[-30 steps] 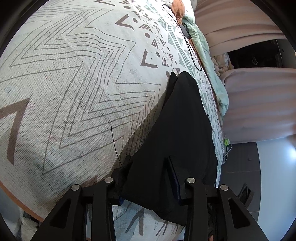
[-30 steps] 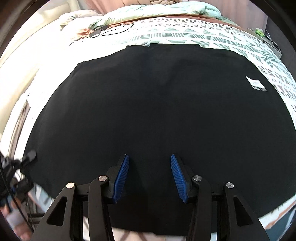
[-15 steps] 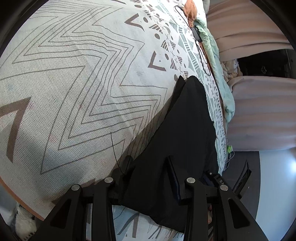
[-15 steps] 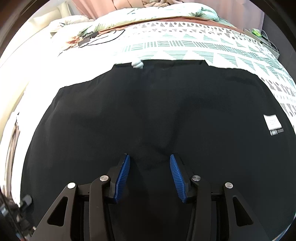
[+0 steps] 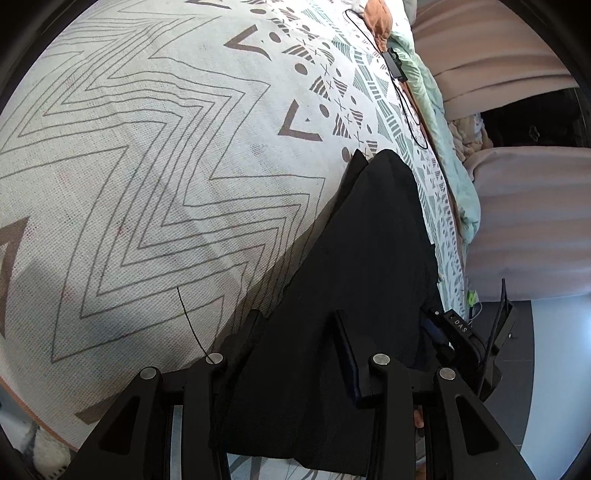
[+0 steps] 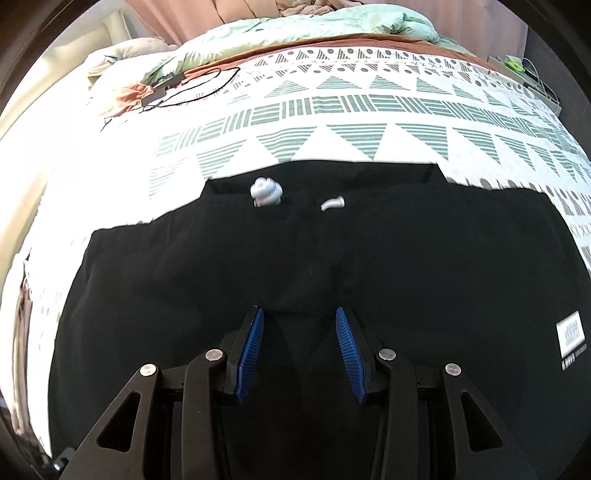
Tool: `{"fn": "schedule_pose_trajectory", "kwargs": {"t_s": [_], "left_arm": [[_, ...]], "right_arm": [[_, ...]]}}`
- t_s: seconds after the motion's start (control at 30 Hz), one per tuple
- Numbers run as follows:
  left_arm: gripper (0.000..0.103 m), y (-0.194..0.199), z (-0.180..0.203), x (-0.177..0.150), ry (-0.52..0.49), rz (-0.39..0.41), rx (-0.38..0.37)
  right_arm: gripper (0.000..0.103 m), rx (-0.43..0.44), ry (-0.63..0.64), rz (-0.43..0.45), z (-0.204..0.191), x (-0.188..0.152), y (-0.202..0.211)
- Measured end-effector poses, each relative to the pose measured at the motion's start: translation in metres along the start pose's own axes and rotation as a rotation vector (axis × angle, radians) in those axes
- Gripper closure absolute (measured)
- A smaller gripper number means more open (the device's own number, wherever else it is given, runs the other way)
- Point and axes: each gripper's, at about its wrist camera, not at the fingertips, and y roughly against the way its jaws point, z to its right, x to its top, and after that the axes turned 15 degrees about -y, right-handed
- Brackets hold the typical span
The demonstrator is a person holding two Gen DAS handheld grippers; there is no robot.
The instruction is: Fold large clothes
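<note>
A large black garment (image 6: 424,258) lies spread over the patterned bedspread (image 6: 369,110). Its far edge carries a knotted white drawstring (image 6: 265,192) and a second white cord end (image 6: 332,203), and a white label (image 6: 570,334) sits at the right. My right gripper (image 6: 298,312) hangs just over the cloth with its jaws closing. Both blue pads are bare and a low crease runs between them. In the left wrist view my left gripper (image 5: 295,317) is shut on a bunched edge of the black garment (image 5: 369,240), which is lifted off the bedspread (image 5: 147,166).
A black cable with a small charger (image 6: 192,88) lies near the pillows, beside a mint duvet (image 6: 295,33). Pink curtains (image 5: 517,55) and grey floor (image 5: 554,369) lie past the bed edge. A black device body (image 5: 461,332) shows beside the held cloth.
The right wrist view has pulled back, so the garment's far edge and white drawstrings came into sight, and its jaws narrowed slightly. In the left view a black device entered at the lower right.
</note>
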Motion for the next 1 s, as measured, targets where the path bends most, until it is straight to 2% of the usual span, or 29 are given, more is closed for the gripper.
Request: {"fn": "schedule_pose_trajectory", "kwargs": {"t_s": [0.07,0.2,0.3,0.57,0.83,1.0], "left_arm": [[0.067,-0.001,0.001,0.000,-0.010,0.011,0.008],[0.086,-0.001,0.001,0.000,-0.015,0.018,0.010],[0.090,0.004,0.006,0.000,-0.028,0.028,0.006],[0.092,0.033,0.029,0.000,-0.061,0.076,-0.055],[0.092,0.058,0.073,-0.005,-0.149,0.123,-0.118],[0.092,0.069,0.097,-0.010,-0.193,0.139,-0.143]], "right_arm": [[0.061,0.004,0.003,0.008,0.000,0.004,-0.006],[0.061,0.036,-0.016,0.011,0.000,0.007,-0.007],[0.062,0.085,-0.019,0.010,0.009,0.004,0.007],[0.062,0.161,-0.044,0.028,0.026,-0.012,0.038],[0.062,0.207,-0.034,0.014,0.056,-0.072,0.074],[0.061,0.238,-0.048,0.002,0.072,-0.097,0.087]]}}
